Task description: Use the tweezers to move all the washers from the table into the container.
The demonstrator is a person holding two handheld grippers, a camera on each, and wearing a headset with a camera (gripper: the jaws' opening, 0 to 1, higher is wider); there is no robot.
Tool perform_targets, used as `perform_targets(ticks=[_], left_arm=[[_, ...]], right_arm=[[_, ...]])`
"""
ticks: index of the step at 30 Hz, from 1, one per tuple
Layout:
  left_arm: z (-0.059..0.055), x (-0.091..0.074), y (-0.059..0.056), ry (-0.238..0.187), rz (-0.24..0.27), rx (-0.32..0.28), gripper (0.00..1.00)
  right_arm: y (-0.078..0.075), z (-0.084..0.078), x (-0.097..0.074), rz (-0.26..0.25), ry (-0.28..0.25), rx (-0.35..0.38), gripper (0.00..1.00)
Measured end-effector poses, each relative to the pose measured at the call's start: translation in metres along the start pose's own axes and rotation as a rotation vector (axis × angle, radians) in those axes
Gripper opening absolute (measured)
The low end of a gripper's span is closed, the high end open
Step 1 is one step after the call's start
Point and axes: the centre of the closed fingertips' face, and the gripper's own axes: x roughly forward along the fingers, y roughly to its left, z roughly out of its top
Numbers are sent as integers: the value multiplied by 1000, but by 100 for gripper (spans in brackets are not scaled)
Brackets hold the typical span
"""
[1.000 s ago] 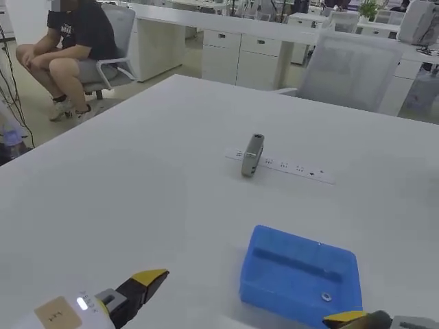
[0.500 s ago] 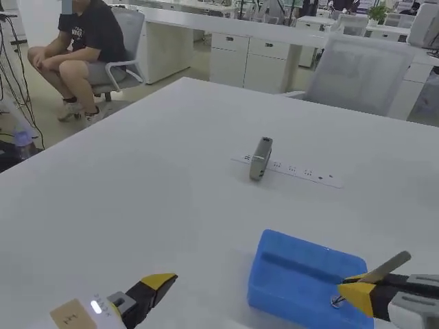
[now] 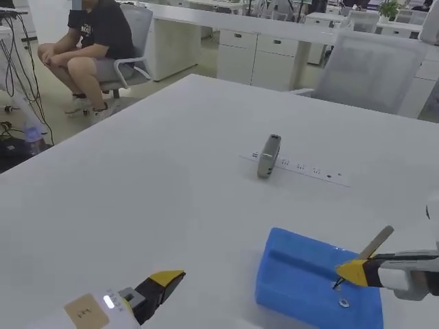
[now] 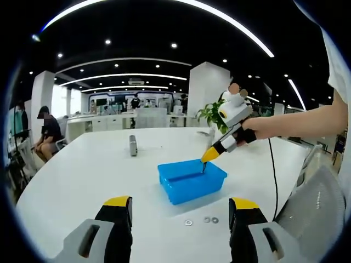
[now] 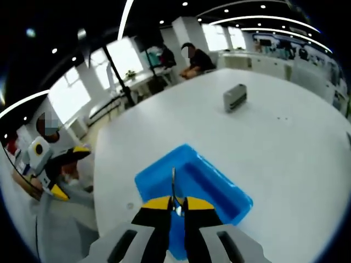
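Tweezers [image 5: 173, 186] clamped in our right gripper [image 5: 174, 204], tips down inside blue container [image 3: 302, 241]; whether the tips pinch anything we cannot tell. One washer [image 3: 343, 302] lies just under them. Three washers [image 4: 207, 219] lie on table [image 4: 109, 164] beside container, nearer our spread left gripper [image 4: 180, 203].

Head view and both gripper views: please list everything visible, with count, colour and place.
table: one, white.
container: one, blue, on the table's near part.
washers: three, silvery, on the table beside the container; one more inside it.
tweezers: one, tips over the container.
device: one, grey, mid-table at a white socket strip.
seated person: one, dark shirt, beyond the table.
left hand-held gripper: one, yellow-tipped, open, over the table.
right hand-held gripper: one, yellow-tipped, shut on the tweezers.
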Motion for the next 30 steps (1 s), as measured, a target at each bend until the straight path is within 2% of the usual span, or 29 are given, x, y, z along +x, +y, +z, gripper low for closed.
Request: perform_targets(ticks=[6,11,15,21,30], left_arm=[[0,-1,3,-5,10,-10,72],[0,-1,2,-3,6,-7,72],[0,-1,2,-5,6,-8,72],[0,-1,2,-4,5,-8,72],[0,-1,3,-3,9,-14,72]], right_arm=[[-19,-7,11,-24,42,27,5],[-21,-17,20,-32,74,34,5],[-23,-18,23,-33,88,28,5],[-25,-19,31,-43,86,2,5],[-26,-21,31,-65,89,-36,5]])
